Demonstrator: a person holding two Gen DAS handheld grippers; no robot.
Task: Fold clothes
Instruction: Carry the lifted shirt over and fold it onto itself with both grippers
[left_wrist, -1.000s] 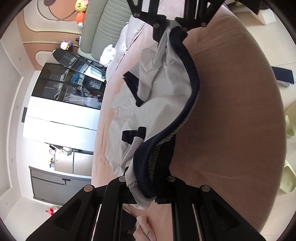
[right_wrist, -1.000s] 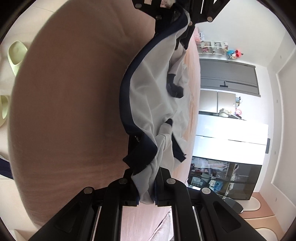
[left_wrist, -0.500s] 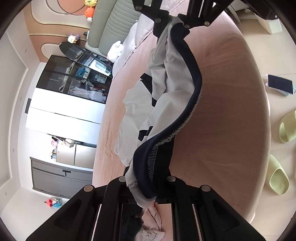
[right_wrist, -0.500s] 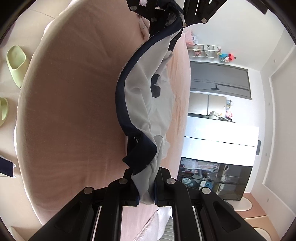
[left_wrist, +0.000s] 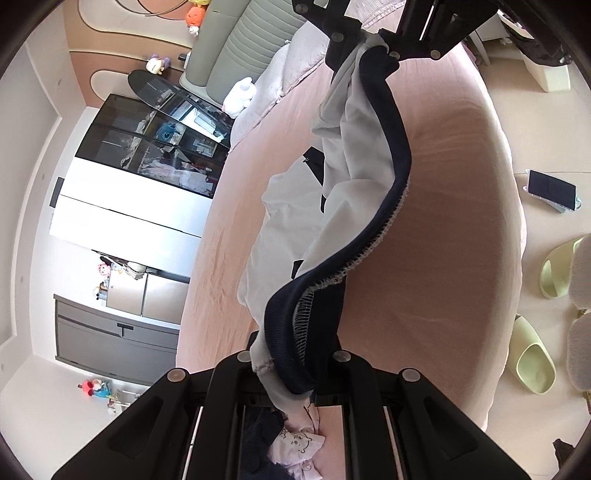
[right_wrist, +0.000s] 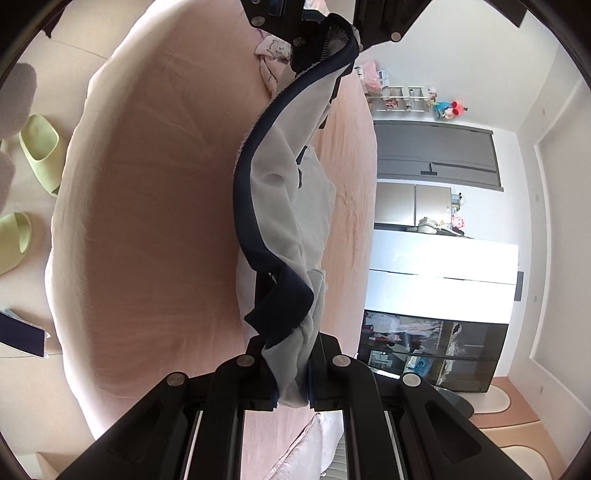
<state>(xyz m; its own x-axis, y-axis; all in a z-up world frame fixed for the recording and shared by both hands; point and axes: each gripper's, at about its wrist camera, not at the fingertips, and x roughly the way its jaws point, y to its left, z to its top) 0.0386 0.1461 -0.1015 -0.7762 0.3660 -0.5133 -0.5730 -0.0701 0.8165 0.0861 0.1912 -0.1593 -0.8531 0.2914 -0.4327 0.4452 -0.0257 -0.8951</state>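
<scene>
white garment (left_wrist: 354, 192) with a dark navy hem (left_wrist: 391, 155) is strung between my two grippers above the pink bed (left_wrist: 450, 229). in the left wrist view my left gripper (left_wrist: 295, 365) sits at the near edge of the frame, its jaws pinched tight on a bunched corner of the cloth, white fabric and navy band both squeezed between the fingers. the right gripper (left_wrist: 373, 40) shows at the far end of that view, clamped on the other corner of the same hem. from the right wrist view it mirrors: right gripper (right_wrist: 291, 373) near, closed down on a wad of white cloth, and the left gripper (right_wrist: 328, 33) far, gripping the navy edge. the hem sags in a loose curve between them, and the rest of the garment hangs down with its lower part draped on the bed. a small pink printed garment (left_wrist: 299, 443) lies on the bed just beyond my left gripper. pale green slippers (left_wrist: 535, 365) sit on the floor to the right of the bed, near a dark phone (left_wrist: 550, 188).
</scene>
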